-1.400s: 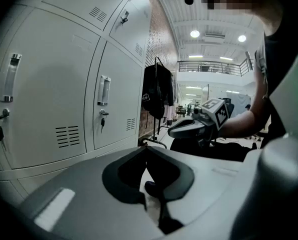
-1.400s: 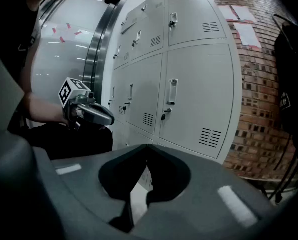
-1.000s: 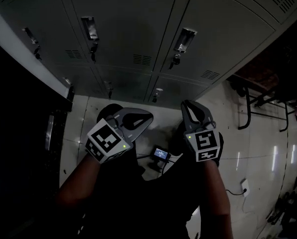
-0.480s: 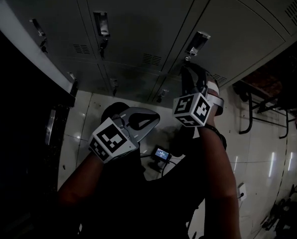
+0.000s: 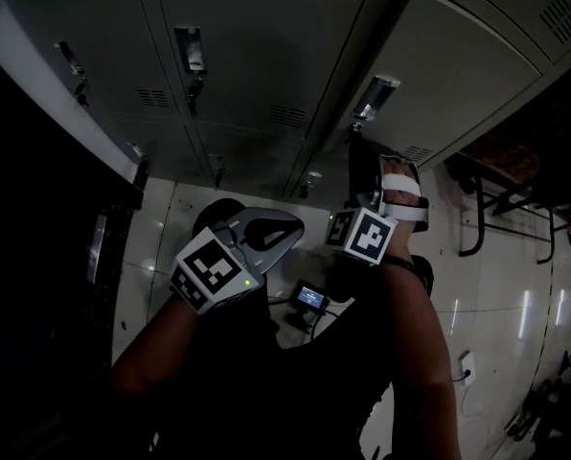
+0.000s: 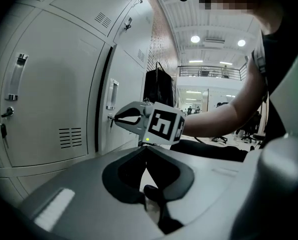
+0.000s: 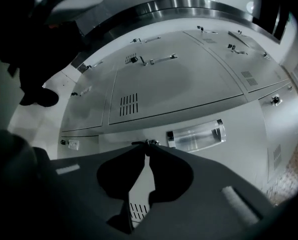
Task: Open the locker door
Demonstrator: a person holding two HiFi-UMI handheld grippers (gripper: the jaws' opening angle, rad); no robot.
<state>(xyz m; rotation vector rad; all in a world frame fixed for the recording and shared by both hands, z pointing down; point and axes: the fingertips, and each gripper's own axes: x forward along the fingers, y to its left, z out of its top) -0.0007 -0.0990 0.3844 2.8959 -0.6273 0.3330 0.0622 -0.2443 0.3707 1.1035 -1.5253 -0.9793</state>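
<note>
Grey lockers fill the top of the head view. The locker door (image 5: 458, 56) at the right stands slightly ajar, with a dark gap along its left edge. Its clear handle (image 5: 376, 96) sits just above my right gripper (image 5: 356, 149), which is shut on the lock key (image 7: 150, 142) under the handle (image 7: 195, 134). From the left gripper view the right gripper (image 6: 115, 118) pinches at the door's edge (image 6: 126, 84). My left gripper (image 5: 287, 224) hangs lower, away from the lockers, shut with nothing in it (image 6: 146, 151).
Neighbouring lockers (image 5: 238, 56) have their own handles and hanging keys (image 5: 191, 54). A dark panel (image 5: 36, 209) stands at the left. A metal-framed chair (image 5: 501, 199) is at the right. A small device with a cable (image 5: 311, 297) lies on the shiny floor.
My right gripper rose from beside the left one to the locker's lock, closed on the key and drew back a little. The door's gap has widened. The left gripper barely moved.
</note>
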